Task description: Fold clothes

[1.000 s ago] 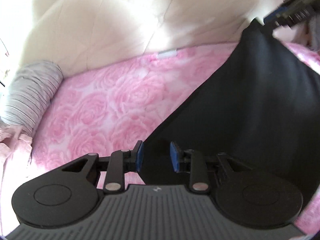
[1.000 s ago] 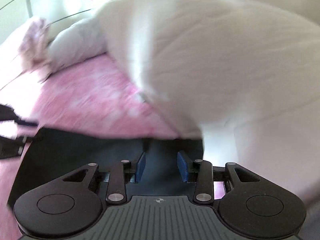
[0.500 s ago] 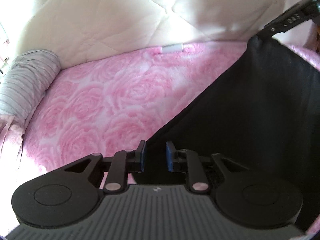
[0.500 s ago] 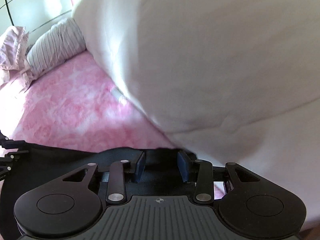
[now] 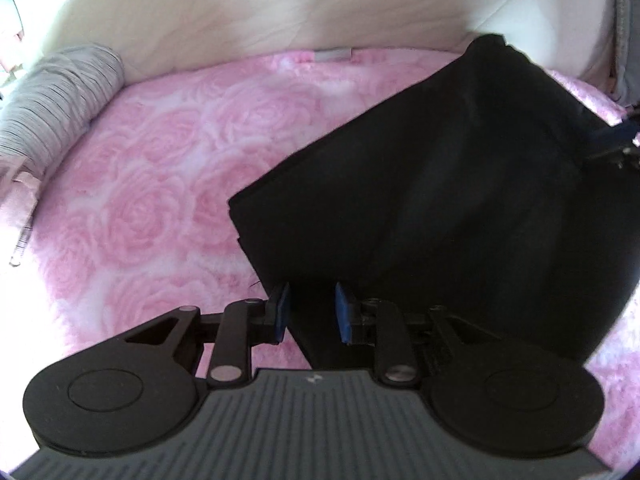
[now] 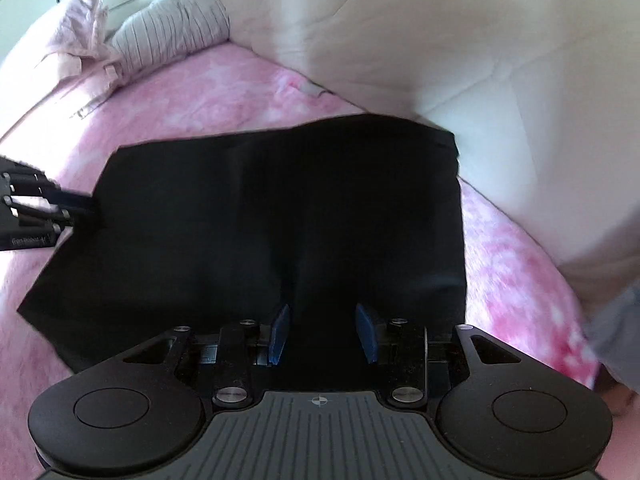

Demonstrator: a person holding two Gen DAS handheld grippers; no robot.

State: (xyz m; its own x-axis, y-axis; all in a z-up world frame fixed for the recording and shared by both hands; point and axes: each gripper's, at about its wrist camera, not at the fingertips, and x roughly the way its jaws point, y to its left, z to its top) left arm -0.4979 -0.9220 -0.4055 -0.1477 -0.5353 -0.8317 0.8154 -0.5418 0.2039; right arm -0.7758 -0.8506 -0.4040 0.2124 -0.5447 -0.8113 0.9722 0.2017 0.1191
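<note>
A black garment (image 5: 460, 200) lies folded flat on the pink rose blanket (image 5: 160, 180), its far edge close to the cream quilt. My left gripper (image 5: 311, 314) is at the garment's near left edge, with black cloth running between its blue pads, and it looks shut on that cloth. From the right wrist view the same garment (image 6: 280, 200) spreads ahead, and the left gripper (image 6: 88, 207) pinches its left edge. A raised crease of cloth sits between the pads of my right gripper (image 6: 322, 332), which is seen from the left at the garment's right side (image 5: 600, 138).
A grey striped bolster (image 5: 60, 92) lies at the far left of the bed, with a crumpled pink garment (image 6: 76, 36) beside it. The puffy cream quilt (image 6: 440, 60) walls off the back and right. Grey fabric (image 6: 616, 332) hangs at the right edge.
The garment was held stretched up in the air between both grippers. It has come down and now lies folded on the blanket. The right gripper dropped from the upper right to the garment's right side.
</note>
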